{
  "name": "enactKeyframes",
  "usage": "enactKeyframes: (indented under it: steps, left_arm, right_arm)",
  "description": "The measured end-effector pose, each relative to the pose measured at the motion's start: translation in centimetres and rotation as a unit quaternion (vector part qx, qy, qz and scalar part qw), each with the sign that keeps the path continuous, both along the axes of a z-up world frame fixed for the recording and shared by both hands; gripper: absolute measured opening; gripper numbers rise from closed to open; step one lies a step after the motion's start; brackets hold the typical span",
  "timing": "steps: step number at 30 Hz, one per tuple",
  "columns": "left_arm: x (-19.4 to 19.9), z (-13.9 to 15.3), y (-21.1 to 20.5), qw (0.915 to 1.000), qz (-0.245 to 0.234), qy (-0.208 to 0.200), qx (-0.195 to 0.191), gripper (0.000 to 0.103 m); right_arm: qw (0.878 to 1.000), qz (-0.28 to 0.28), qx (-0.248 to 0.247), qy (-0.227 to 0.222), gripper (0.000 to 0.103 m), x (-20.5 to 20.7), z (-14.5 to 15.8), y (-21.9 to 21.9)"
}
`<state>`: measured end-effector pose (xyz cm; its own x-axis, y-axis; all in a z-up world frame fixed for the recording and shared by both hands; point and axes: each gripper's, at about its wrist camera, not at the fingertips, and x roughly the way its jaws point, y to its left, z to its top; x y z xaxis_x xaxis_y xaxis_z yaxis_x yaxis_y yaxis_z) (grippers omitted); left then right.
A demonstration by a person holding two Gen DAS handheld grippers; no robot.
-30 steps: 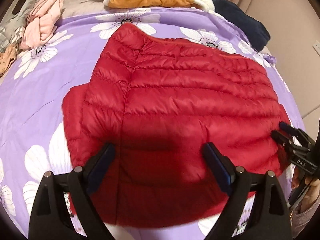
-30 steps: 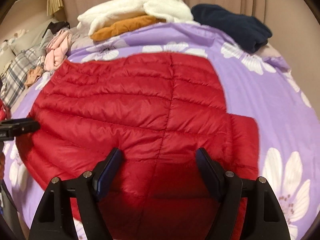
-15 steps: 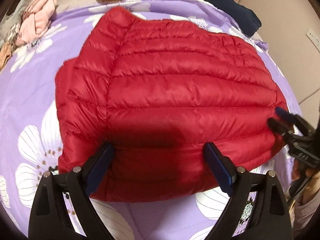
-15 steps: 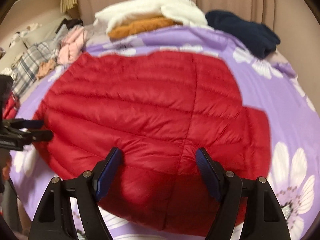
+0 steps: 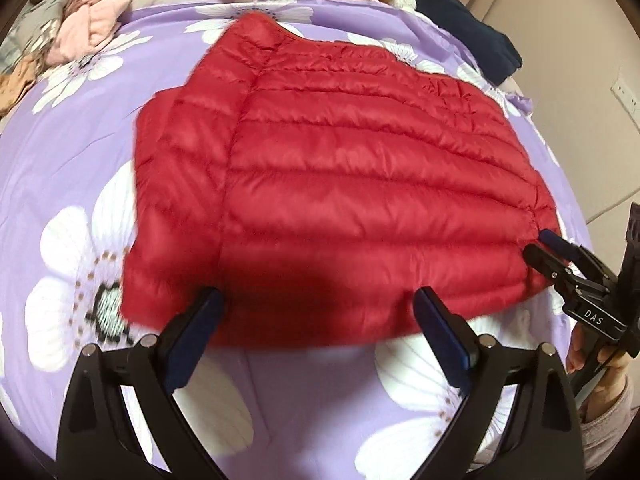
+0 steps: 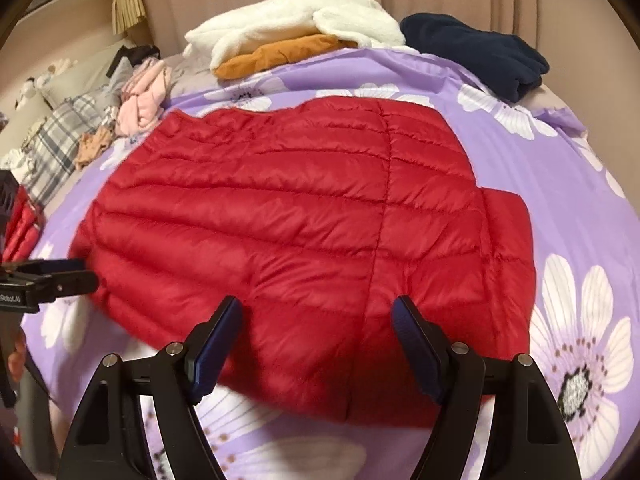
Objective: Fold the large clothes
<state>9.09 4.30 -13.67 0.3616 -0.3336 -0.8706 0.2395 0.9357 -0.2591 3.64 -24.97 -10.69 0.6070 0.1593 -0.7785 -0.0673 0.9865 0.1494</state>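
Jacket (image 5: 352, 184), a red quilted puffer, lies folded flat on a purple sheet (image 5: 72, 128) printed with large white flowers. A narrower folded flap sticks out at one side of the main panel, at the left in the left wrist view and at the right in the right wrist view. Its near hem is blurred in both views, so how neatly the layers line up there is hard to say.

Left gripper (image 5: 320, 312) hangs above the near hem with its jaws spread wide. They have just been opening, and nothing is clamped between the blue pads; the jacket only shows beneath the gap. Right gripper (image 6: 318, 322) is also spread apart over the hem and grips nothing. Each gripper shows at the edge of the other's view, beside an end of the hem. In the left wrist view a hand (image 5: 600, 364) holds the right gripper's handle, with a grey sleeve below it.

At the far end of the bed a white fleece (image 6: 296, 28) lies on top of an orange garment (image 6: 276, 56). A navy garment (image 6: 480, 52) sits near them, toward the wall. Pink clothes (image 6: 146, 100) and a plaid cloth (image 6: 52, 148) lie bunched along the other side, off the sheet.
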Motion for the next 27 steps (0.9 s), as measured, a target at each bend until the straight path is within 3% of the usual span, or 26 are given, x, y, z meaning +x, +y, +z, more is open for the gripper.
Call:
enactKeyframes:
  steps: [7,14,27]
  left_arm:
    - [-3.4,0.9,3.4,0.9983,0.048,0.001,-0.033,0.096]
    - [-5.5,1.5,6.3,0.991,0.099,0.007,-0.089,0.096]
    - [-6.0,-1.4,12.4,0.9547,0.186,0.072,-0.221,0.096]
  right_arm:
    - [1.0,0.01,0.015,-0.007,0.077,-1.8,1.2,0.4]
    - [0.999,0.019,0.028,-0.016,0.077,-2.8,2.3,1.6]
    - [0.999,0.044,0.026,-0.008,0.077,-2.9,2.5,4.8]
